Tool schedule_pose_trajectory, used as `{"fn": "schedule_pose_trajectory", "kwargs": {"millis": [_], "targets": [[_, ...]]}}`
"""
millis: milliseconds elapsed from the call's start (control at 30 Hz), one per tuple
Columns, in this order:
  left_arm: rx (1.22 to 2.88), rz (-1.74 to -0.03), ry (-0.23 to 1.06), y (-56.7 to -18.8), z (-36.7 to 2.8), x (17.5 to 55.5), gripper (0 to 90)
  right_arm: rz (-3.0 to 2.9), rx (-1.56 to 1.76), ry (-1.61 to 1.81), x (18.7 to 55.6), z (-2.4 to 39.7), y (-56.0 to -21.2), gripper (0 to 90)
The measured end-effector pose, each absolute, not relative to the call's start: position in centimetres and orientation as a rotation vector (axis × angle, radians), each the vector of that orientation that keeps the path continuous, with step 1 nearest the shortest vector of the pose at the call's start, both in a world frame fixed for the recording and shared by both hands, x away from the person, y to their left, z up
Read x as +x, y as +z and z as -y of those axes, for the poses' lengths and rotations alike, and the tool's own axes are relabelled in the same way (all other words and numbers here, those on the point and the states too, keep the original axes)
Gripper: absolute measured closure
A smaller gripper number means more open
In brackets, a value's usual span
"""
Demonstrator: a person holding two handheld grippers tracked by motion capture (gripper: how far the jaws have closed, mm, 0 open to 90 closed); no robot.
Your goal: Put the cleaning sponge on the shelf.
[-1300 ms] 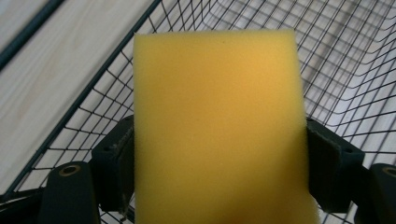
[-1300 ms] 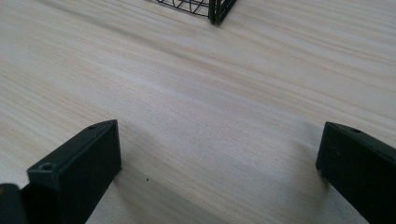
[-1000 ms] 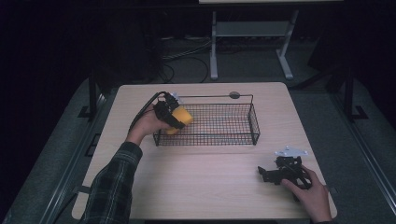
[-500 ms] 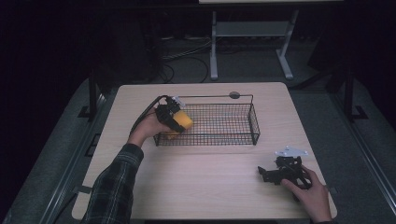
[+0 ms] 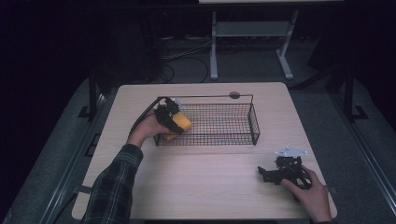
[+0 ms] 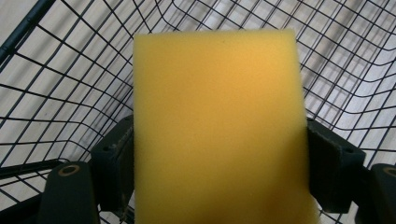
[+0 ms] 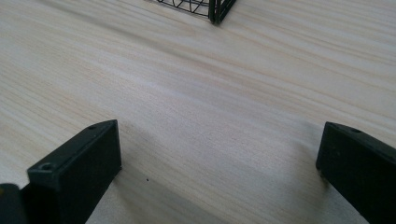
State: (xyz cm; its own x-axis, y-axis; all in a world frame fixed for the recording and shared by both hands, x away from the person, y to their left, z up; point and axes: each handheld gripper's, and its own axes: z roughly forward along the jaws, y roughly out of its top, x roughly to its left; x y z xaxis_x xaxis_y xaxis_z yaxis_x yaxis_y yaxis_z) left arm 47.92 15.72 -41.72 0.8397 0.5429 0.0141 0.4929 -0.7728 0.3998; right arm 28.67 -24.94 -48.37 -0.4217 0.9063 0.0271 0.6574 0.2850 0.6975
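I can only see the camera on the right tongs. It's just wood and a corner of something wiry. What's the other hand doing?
Observer: The left tongs are squeezing a yellow sponge from both sides.
Operator: Ooh! Where is the sponge?
Observer: It hangs at the left end of a black wire basket; that basket is the wiry corner you see.
Operator: Is there stuff in the basket?
Observer: From above I can make out nothing lying on its floor, though the mesh makes it hard to tell.
Operator: And my tongs?
Observer: The right tongs rest on the table near its front right corner, open, with nothing between them.
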Motion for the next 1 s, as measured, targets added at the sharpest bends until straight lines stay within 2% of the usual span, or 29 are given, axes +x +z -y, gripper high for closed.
{"fn": "schedule_pose_trajectory", "kwargs": {"millis": [633, 1000], "targets": [[2.606, -0.786, 0.187, -41.3, -16.0, 47.9, 16.6, -2.185, 1.410, 0.910, 28.7, 24.9, -48.4, 0.0], [2.545, -0.785, 0.220, -39.3, -16.1, 47.7, 16.5, -2.186, 1.410, 0.910, 28.7, 24.9, -48.4, 0.0]]}}
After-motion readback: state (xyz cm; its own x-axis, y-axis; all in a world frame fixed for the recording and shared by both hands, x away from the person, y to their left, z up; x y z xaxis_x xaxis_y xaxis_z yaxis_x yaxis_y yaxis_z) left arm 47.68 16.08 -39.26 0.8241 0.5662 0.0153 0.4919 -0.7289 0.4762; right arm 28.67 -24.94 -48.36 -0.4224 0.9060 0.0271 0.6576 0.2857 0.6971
